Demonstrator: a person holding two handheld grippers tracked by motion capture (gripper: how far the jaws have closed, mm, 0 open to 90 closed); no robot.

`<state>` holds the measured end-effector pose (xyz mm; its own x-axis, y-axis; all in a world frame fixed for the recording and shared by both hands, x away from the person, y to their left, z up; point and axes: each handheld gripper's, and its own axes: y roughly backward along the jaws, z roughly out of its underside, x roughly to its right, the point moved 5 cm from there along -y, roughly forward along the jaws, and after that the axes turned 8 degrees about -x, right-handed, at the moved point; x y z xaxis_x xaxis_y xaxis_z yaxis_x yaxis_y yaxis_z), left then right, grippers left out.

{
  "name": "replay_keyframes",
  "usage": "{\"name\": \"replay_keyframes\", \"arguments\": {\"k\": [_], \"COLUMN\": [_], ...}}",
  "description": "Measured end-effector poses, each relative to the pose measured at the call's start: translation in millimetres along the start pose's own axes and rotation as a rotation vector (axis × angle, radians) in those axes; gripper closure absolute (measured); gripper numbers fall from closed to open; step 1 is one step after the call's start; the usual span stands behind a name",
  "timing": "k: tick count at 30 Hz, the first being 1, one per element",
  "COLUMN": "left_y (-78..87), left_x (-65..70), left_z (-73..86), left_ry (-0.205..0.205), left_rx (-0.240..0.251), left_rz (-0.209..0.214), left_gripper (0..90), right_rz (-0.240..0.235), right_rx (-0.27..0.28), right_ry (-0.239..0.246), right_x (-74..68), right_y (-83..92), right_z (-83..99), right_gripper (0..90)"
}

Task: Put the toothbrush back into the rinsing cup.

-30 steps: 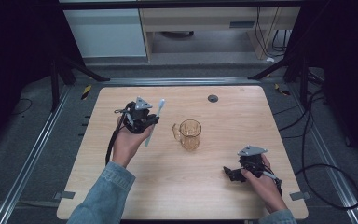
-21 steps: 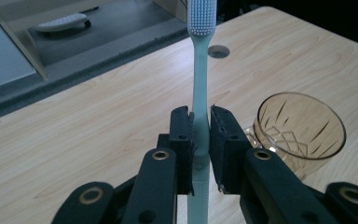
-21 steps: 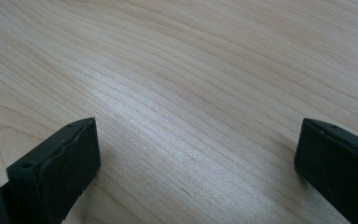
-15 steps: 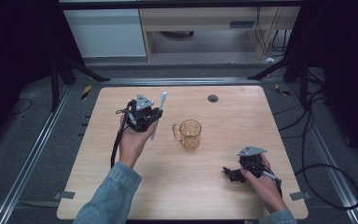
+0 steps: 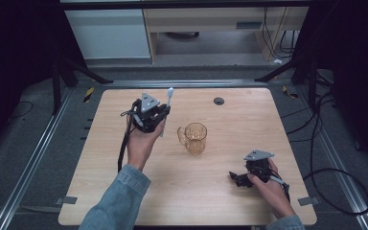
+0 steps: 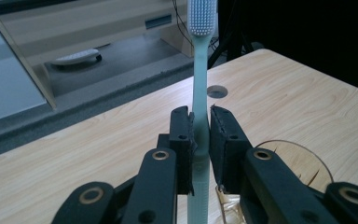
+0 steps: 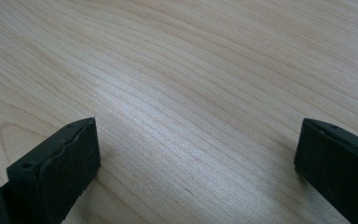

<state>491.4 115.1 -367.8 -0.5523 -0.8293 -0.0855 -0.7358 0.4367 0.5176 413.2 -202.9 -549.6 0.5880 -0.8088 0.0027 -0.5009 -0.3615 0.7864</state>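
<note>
Pale wood covers the one table (image 5: 230, 191), which fills the middle of the high view. On it stands one amber glass mug (image 5: 194, 138), just right of centre, handle toward the left. There is one toothbrush (image 5: 166, 108), pale green with a white head, above and left of the mug. The left gripper (image 5: 158, 116) pinches it at mid-handle, clear of the tabletop, with the bristle end pointing toward the upper edge of the frame. In the left gripper view the toothbrush (image 6: 200, 107) runs straight up the middle between the two black jaws, which press on the handle from both sides.

There are two grippers. The right gripper (image 5: 234, 178) sits at the lower right of the high view, low over the wood and well apart from the mug. In its own view the jaws stand wide apart at the lower corners, with bare wood grain between them.

One dark round disc (image 5: 218, 100) lies on the table toward the upper middle, beyond the mug. A pale cabinet (image 5: 108, 33) and shelving stand past the far edge.

The mug's rim (image 6: 303, 161) is cut off at the lower right of the left gripper view, behind a jaw. The toothbrush's lower end is hidden by the hand. The room on both sides is too dark to make out.
</note>
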Motion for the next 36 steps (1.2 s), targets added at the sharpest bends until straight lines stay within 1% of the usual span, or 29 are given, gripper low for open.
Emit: {"name": "replay_keyframes", "arguments": {"k": [3,4,6,7,8,9,10,11,12,15,17,18,19,24,26,27,28,29,31,33,36], "left_y": [0.0,0.3,0.9,0.8,0.8,1.5,1.5,3.9,3.9,7.6,8.7,8.7,9.1,10.0,11.7,13.5,13.5,15.0,15.3,16.0,15.8], "left_x": [2.1,3.3,5.5,6.7,6.7,8.3,8.3,9.5,9.5,13.0,14.7,14.7,16.0,17.3,17.8,18.6,18.6,19.7,21.0,22.0,23.0], "left_z": [-1.2,-2.2,-3.4,-3.9,-3.9,-5.4,-5.4,-8.0,-8.0,-12.3,-14.0,-14.0,-15.5,-17.5,-18.8,-20.2,-20.2,-21.8,-22.6,-23.0,-23.2], "left_ry": [-0.001,-0.005,-0.003,0.005,0.005,0.006,0.006,0.006,0.006,0.001,-0.003,-0.003,-0.005,0.002,0.013,0.024,0.024,0.025,0.026,0.022,0.025], "left_rx": [0.014,0.028,0.044,0.055,0.055,0.075,0.075,0.105,0.105,0.162,0.188,0.188,0.205,0.227,0.241,0.258,0.258,0.278,0.289,0.307,0.317], "left_rz": [-0.002,-0.001,-0.018,-0.017,-0.017,-0.016,-0.016,-0.023,-0.023,-0.02,-0.018,-0.018,-0.016,-0.004,0.001,0.007,0.007,0.008,0.01,0.001,0.002], "left_gripper": [79.1,79.1,79.1,79.1,79.1,79.1,79.1,79.1,79.1,79.1,79.1,79.1,79.1,79.1,79.1,79.1,79.1,79.1,79.1,79.1,79.1], "right_rz": [0.0,0.0,0.0,0.0,0.0,0.0,0.0,0.0,0.0,-0.001,-0.002,-0.002,-0.003,-0.004,-0.004,-0.003,-0.003,-0.004,-0.003,-0.004,-0.004], "right_rx": [0.0,0.0,0.0,0.0,0.0,0.0,0.0,0.0,0.0,0.001,0.001,0.001,0.002,0.001,0.002,0.002,0.002,0.002,0.001,0.002,0.001], "right_ry": [0.001,0.0,0.002,0.002,0.002,0.002,0.003,0.003,0.003,0.005,0.006,0.006,0.005,0.006,0.006,0.007,0.007,0.007,0.006,0.007,0.007], "right_x": [0.0,-0.1,0.0,0.0,0.0,-0.1,-0.1,-0.1,-0.1,-0.1,-0.1,-0.1,-0.3,-0.4,-0.4,-0.3,-0.3,-0.4,-0.5,-0.5,-0.6], "right_y": [0.0,0.0,-0.1,-0.1,-0.1,-0.1,-0.1,0.0,0.0,-0.1,-0.2,-0.2,-0.2,-0.2,-0.2,-0.1,-0.1,-0.2,-0.1,-0.1,-0.1], "right_z": [0.0,0.0,0.0,0.0,0.0,0.0,0.0,0.0,0.0,0.0,0.0,0.0,-0.1,-0.1,-0.1,-0.1,-0.1,-0.1,0.0,-0.1,0.0], "right_gripper": [0.5,0.5,0.5,0.5,0.5,0.5,0.5,0.5,0.5,0.5,0.5,0.5,0.5,0.5,0.5,0.5,0.5,0.5,0.5,0.5,0.5]}}
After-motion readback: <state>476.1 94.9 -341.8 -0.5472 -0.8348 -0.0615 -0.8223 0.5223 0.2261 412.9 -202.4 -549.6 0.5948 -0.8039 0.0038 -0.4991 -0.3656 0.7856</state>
